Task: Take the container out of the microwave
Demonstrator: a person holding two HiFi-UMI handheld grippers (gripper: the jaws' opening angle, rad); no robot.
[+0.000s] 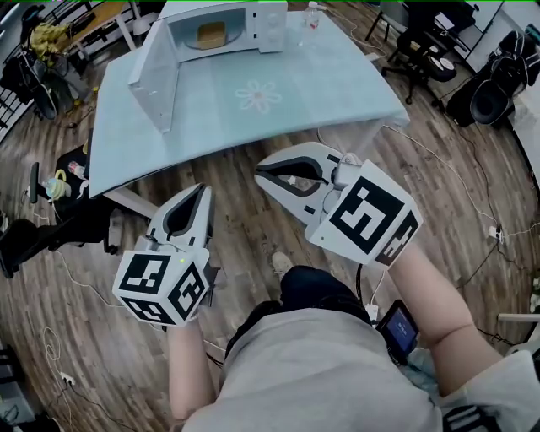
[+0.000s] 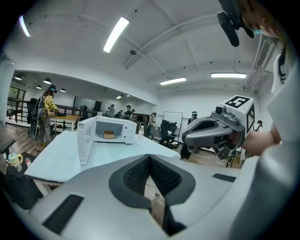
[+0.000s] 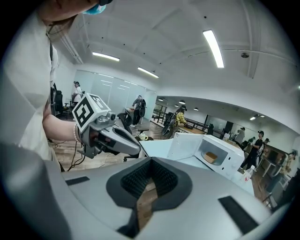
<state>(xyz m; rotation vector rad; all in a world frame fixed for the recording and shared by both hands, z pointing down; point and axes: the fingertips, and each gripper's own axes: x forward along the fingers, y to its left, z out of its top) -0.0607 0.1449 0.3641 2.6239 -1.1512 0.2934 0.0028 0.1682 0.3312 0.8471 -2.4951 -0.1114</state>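
A white microwave (image 1: pixel 228 34) stands at the far side of the pale blue table (image 1: pixel 337 101), its door (image 1: pixel 156 74) swung wide open to the left. A tan container (image 1: pixel 211 35) sits inside it, also visible in the left gripper view (image 2: pixel 108 135) and the right gripper view (image 3: pixel 211 157). My left gripper (image 1: pixel 202 191) and right gripper (image 1: pixel 260 175) hover over the wooden floor, short of the table's near edge. Both are shut with nothing between their jaws. Each gripper's camera shows the other gripper beside it: the right gripper (image 2: pixel 185 137) and the left gripper (image 3: pixel 139 151).
A clear water bottle (image 1: pixel 312 18) stands on the table right of the microwave. Black office chairs (image 1: pixel 422 51) crowd the right side, and a black seat (image 1: pixel 42 228) with a yellow bottle is at the left. Cables trail over the floor. People stand far behind.
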